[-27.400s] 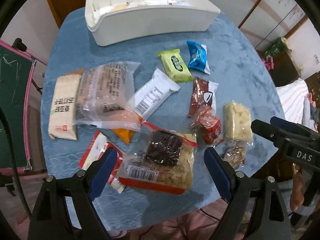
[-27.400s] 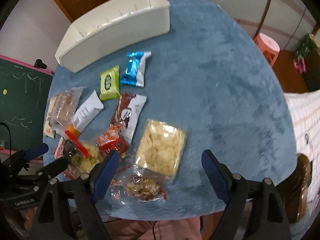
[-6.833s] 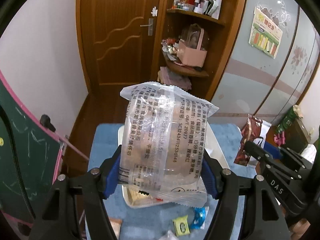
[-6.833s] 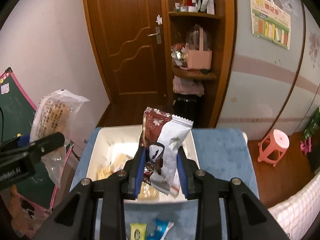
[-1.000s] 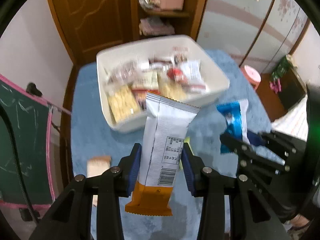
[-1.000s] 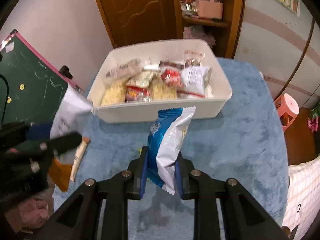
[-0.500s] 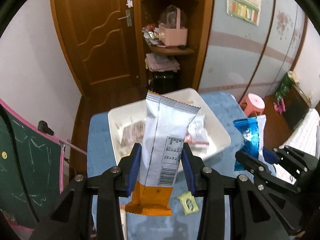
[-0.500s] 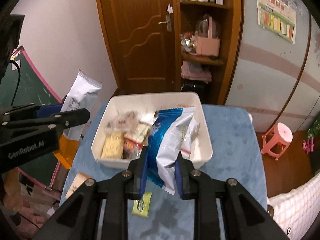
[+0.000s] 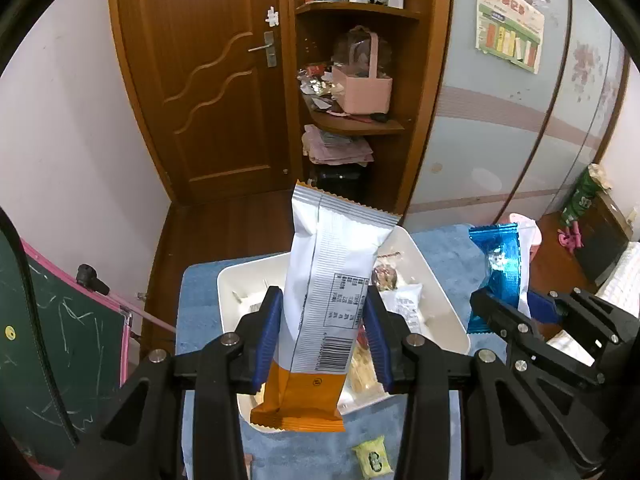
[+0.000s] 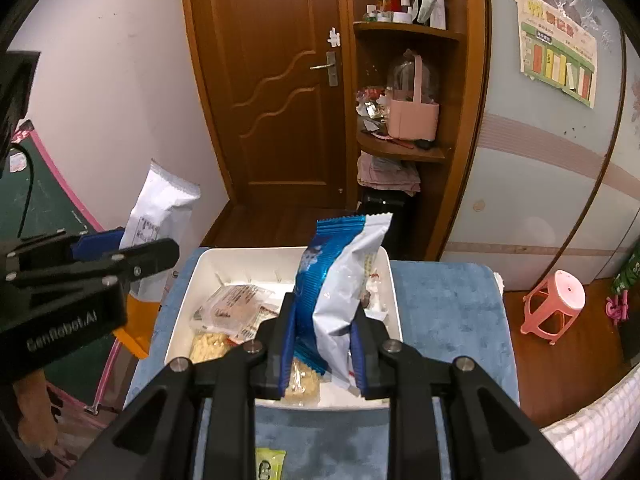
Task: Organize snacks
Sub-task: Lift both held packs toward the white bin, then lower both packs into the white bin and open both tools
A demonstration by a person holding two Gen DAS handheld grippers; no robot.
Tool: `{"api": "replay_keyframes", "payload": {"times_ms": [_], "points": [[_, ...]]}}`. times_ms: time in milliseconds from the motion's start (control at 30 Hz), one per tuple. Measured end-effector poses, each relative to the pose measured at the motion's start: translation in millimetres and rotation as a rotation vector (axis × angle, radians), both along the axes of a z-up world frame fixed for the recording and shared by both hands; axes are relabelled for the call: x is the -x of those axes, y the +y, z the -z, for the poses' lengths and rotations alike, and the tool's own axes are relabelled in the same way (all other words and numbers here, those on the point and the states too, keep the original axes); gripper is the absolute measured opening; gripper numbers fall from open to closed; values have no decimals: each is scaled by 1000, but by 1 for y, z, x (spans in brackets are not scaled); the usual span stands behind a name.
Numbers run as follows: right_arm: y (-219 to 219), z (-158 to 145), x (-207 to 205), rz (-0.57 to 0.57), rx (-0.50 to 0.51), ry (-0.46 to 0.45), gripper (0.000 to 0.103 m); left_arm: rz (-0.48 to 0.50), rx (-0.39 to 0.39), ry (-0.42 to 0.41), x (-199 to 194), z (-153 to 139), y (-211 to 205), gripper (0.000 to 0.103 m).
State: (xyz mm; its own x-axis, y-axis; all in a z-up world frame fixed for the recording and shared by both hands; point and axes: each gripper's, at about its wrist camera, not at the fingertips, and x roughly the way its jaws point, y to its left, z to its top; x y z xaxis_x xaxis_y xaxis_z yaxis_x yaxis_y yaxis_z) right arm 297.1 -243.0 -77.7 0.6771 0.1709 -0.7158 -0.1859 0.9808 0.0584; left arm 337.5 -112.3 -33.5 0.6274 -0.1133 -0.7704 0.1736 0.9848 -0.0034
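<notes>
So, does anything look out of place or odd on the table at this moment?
One small green packet lies alone on the blue tablecloth, outside the white bin that holds the other snacks. Nothing looks spilled or torn.

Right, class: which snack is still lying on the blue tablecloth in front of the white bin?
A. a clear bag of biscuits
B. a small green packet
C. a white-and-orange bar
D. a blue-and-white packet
B: the small green packet lies on the cloth before the white bin, while both grippers hold the other packets up.
</notes>
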Motion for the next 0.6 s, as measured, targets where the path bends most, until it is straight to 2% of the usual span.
{"api": "replay_keyframes", "payload": {"times_ms": [200,233,267,300,333,367,433,600], "points": [[4,13,-24,-1,17,29,26,-40,-13,7,-24,13,-2,42],[5,15,-25,-5,18,37,26,-52,-20,2,-29,16,-2,46],[6,19,-28,-15,16,52,30,-58,-25,3,-31,18,-2,63],[7,24,-31,-22,16,73,33,-63,-28,6,-34,21,-2,75],[8,28,-33,-22,18,85,41,-72,-29,2,-36,23,-1,90],[8,30,-33,-19,22,88,48,-78,-31,-6,-37,25,-1,92],[8,33,-32,-11,39,84,54,-78,-35,-10,-36,30,0,92],[8,38,-28,-12,43,97,56,-83,-43,35,-35,44,4,92]]}}
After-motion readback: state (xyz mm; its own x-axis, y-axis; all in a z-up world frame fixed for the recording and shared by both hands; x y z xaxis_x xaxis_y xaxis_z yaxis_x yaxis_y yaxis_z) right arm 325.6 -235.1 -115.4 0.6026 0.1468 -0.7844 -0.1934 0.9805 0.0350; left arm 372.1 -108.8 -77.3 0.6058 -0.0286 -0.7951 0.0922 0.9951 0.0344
